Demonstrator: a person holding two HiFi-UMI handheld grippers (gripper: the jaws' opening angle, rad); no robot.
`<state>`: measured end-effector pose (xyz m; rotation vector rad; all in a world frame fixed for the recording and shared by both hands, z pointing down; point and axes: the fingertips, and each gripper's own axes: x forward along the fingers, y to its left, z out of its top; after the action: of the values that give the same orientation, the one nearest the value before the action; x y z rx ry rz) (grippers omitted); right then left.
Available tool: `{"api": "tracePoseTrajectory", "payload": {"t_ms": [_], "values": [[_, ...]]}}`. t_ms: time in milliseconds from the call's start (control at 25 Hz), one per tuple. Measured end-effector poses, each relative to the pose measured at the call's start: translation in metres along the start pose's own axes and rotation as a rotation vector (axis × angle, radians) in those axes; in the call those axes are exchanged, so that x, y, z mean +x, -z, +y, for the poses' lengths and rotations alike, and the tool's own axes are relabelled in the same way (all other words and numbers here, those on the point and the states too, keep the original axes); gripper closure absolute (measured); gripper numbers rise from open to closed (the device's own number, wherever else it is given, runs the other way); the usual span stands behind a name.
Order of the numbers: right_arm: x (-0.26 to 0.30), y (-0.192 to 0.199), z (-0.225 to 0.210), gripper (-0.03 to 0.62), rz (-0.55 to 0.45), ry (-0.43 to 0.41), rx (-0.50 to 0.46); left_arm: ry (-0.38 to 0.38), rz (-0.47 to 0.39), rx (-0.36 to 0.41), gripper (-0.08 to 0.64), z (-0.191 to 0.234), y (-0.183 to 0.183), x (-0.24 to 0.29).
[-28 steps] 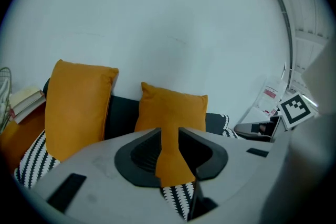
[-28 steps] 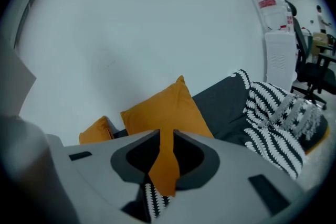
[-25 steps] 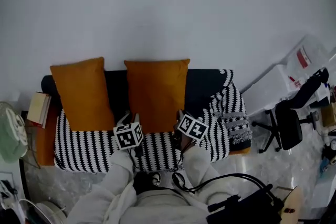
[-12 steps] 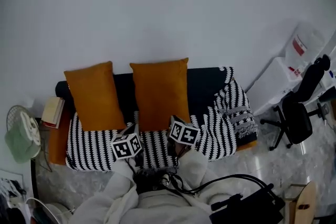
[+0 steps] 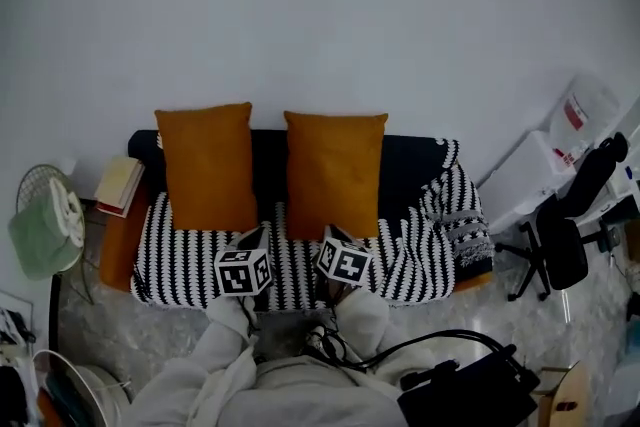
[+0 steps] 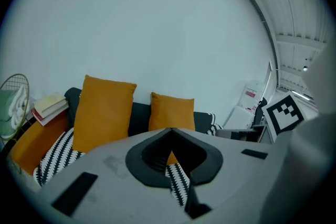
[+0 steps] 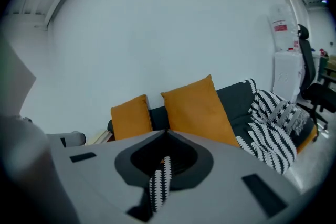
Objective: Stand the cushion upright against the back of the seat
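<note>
I held my left arm and right arm forward, side by side, in white sleeves. My left gripper and right gripper pointed ahead and slightly downward, each with its fingers closed together, gripping nothing.

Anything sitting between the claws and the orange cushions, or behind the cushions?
Nothing visible does. Only the striped throw on the seat lies between the left claw, the right claw and the orange cushions. Both cushions lean straight against the sofa back.

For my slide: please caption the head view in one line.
Left cushion and right cushion upright against the sofa back; left gripper and right gripper shut and empty.
</note>
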<state>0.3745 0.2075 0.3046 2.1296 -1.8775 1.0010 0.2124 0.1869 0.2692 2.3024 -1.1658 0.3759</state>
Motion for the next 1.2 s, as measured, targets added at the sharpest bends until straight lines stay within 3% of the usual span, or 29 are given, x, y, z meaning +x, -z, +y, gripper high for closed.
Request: {"api": "tracePoseTrajectory", "payload": {"t_ms": [120,280,560,840,1200], "values": [[-0.008,0.02,0.029,0.526,0.0,0.011,0.051,-0.005,0.015,0.01,0.552,0.021,0.008,-0.029],[-0.028,0.06,0.058,0.529,0.023,0.042,0.043,0.016,0.039,-0.003,0.552,0.045,0.03,-0.061],[-0.069,0.107,0.065,0.528,0.039,0.111,0.009,0.084,0.084,-0.056,0.552,0.048,0.074,-0.09],[-0.097,0.108,0.069,0.528,0.037,0.131,-0.103,0.101,0.141,-0.125,0.552,0.039,0.096,-0.098],[-0.105,0.098,0.068,0.528,0.034,0.051,-0.14,0.065,0.094,-0.056,0.552,0.013,0.073,-0.099]]}}
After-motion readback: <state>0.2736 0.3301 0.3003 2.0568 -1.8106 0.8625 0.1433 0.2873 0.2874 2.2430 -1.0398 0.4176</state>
